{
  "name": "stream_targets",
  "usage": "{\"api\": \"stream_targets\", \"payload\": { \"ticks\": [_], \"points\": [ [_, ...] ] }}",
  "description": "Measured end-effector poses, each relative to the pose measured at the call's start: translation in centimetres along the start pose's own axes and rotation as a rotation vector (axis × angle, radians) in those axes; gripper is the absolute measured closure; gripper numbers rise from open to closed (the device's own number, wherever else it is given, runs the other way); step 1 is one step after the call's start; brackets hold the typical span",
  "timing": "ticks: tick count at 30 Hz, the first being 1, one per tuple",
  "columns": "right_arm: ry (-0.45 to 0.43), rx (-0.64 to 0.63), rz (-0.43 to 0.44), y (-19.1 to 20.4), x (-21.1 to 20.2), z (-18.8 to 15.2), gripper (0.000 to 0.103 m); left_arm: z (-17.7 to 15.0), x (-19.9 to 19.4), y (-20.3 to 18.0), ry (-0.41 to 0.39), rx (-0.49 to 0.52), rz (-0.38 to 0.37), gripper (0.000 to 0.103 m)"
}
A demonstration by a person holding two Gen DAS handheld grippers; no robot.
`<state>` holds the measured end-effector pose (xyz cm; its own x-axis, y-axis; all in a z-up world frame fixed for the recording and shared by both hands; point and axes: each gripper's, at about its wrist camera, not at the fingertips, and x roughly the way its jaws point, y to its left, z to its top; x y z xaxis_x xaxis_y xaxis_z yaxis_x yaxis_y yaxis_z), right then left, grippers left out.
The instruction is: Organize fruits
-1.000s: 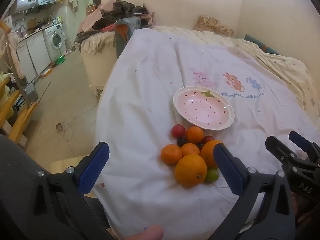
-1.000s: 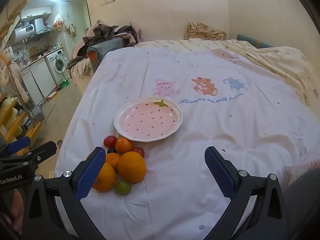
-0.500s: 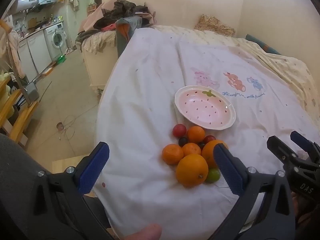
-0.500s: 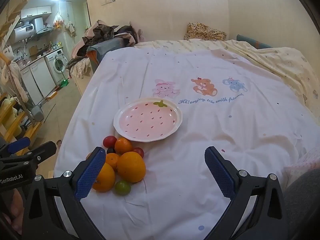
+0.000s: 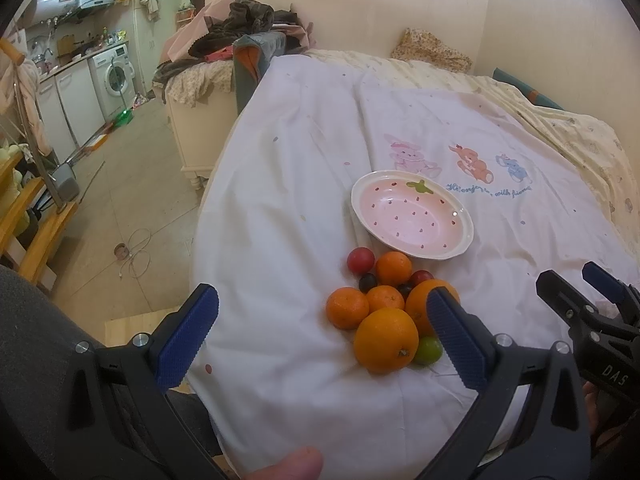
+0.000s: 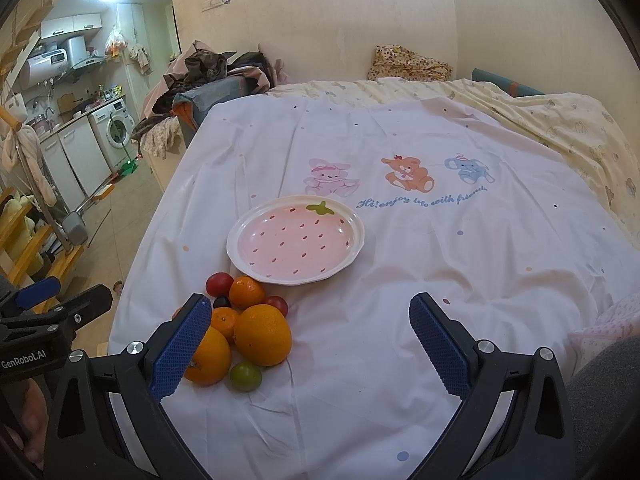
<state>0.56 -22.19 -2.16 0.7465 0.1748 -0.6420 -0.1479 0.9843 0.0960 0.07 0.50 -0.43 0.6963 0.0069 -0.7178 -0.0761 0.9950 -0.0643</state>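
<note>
None plated | fruit pile (image 5: pixel 384 304) near strawberry plate (image 5: pixel 412 216), plate bare | left gripper (image 5: pixel 324 332), right gripper (image 6: pixel 310 344) wide, holding nothing

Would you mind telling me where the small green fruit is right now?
The small green fruit lies on the white sheet at the pile's near edge, beside the nearest large orange, in both wrist views.

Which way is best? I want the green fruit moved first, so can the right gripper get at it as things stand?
Probably yes. The green fruit sits on the near edge of the pile, with bare sheet on its right, and the right gripper is open. The big orange touching it may get nudged.
</note>
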Motion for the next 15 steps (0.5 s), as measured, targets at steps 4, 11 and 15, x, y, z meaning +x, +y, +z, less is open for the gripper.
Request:
{"api": "stream_targets", "payload": {
  "ticks": [4, 11, 15],
  "points": [
    [-0.001, 0.000, 0.000, 0.12, 0.00, -0.07, 0.002, 0.03, -0.05, 0.07, 0.001, 0.002, 0.002, 0.000],
    [-0.002, 0.002, 0.001, -0.13, 0.02, 0.17, 0.002, 0.00, -0.06, 0.14, 0.001, 0.001, 0.002, 0.000],
    [-0.002, 0.003, 0.001, -0.25, -0.17, 0.05, 0.002, 0.02, -0.06, 0.15, 0.002, 0.002, 0.003, 0.000]
  ]
}}
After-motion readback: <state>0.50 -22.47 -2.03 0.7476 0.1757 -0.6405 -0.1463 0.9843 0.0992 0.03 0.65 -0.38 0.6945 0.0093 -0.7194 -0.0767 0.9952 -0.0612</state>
